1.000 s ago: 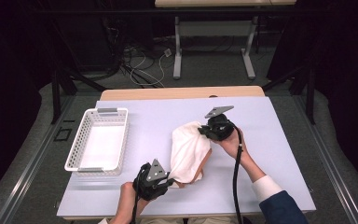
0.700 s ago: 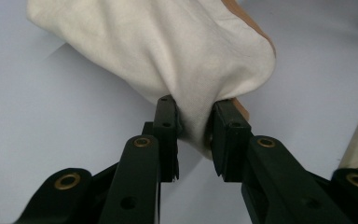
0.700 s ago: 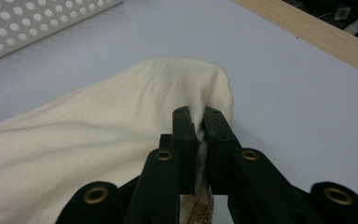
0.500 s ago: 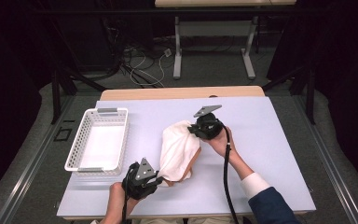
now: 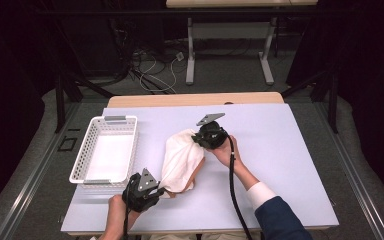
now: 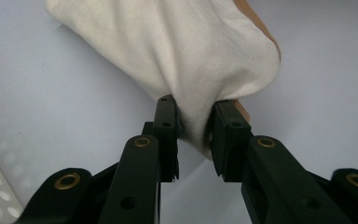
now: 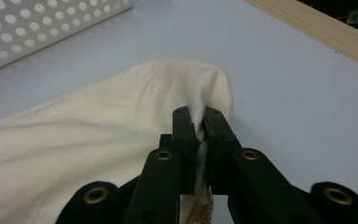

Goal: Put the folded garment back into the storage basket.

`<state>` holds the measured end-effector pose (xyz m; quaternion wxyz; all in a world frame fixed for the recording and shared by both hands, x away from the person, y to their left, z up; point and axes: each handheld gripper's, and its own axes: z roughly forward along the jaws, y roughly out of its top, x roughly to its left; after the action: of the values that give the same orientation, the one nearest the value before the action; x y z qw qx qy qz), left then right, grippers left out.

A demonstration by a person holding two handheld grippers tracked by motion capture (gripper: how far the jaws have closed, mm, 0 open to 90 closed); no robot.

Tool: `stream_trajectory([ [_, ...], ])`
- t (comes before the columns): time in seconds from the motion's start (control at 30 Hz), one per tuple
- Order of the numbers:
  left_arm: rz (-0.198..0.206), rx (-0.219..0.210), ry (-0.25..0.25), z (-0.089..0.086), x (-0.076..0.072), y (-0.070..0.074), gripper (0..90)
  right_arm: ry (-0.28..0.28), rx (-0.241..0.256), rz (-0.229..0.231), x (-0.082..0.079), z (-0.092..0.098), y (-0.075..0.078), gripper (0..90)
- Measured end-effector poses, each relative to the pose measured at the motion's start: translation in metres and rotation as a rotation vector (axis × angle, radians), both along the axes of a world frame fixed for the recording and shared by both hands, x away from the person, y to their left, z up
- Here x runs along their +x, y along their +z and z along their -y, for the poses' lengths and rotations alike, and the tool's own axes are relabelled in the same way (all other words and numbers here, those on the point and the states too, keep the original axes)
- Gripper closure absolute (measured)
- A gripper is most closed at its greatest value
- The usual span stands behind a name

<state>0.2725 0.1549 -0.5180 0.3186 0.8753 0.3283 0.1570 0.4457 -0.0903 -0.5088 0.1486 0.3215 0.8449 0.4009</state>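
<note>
A cream cloth [image 5: 181, 159] is held stretched between the two grippers over the pale worktop [image 5: 280, 165]. Its long axis runs from the near end, close to the person, up and slightly to the right toward the far end. The cloth lies just right of the white basket [image 5: 105, 150], apart from it. A tan underside or lining is seen at the near right edge of the cloth in the high view and at the cloth's edge in the left gripper view.

The left gripper [image 5: 145, 189] is held at the near end of the cloth, just off the near right corner of the basket. In the left gripper view [image 6: 194, 122] the jaws are seen pinching a gathered fold of the cloth [image 6: 177, 51], with fabric bunched between the pads; the jaws are kept slightly apart by the thickness of the fold.

The right gripper [image 5: 200, 137] is held at the far end of the cloth, well right of the basket. In the right gripper view [image 7: 199, 122] the jaws are seen nearly pressed together on a thin edge of the cloth [image 7: 98, 140], with the fabric draping away to the left toward the basket's perforated wall [image 7: 37, 23].

The cloth is puffed in the middle and narrowed at both gripped ends. No brand, label or legible writing is seen on the cloth, basket or grippers.

The basket is seen with nothing visible inside.
</note>
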Motion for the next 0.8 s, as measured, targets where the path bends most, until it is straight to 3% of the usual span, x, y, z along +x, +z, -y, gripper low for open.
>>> stream_trajectory([
  [0.17, -0.065, -0.003, -0.011, 0.002, 0.004, -0.013, 73.2, -0.014, -0.013, -0.057, 0.005, -0.004, -0.014, 83.2],
  [0.27, -0.092, -0.006, -0.008, 0.003, 0.006, -0.022, 69.8, -0.002, -0.062, -0.084, 0.006, -0.004, -0.022, 78.8],
  [0.33, -0.104, -0.009, -0.002, 0.003, 0.006, -0.025, 64.0, -0.017, -0.084, -0.082, 0.005, -0.003, -0.026, 69.0],
  [0.43, -0.126, -0.019, 0.006, 0.002, 0.006, -0.027, 49.7, -0.021, -0.100, -0.117, 0.005, 0.003, -0.026, 49.9],
  [0.53, -0.142, -0.043, 0.001, -0.001, 0.005, -0.027, 37.3, -0.030, -0.070, -0.127, 0.004, 0.011, -0.025, 37.3],
  [0.7, -0.103, -0.053, 0.004, 0.001, 0.001, -0.023, 25.9, 0.001, -0.024, -0.158, -0.004, 0.029, -0.017, 24.3],
  [0.8, -0.092, -0.060, -0.010, 0.001, 0.001, -0.021, 21.9, 0.029, -0.022, -0.167, -0.012, 0.040, -0.014, 19.5],
])
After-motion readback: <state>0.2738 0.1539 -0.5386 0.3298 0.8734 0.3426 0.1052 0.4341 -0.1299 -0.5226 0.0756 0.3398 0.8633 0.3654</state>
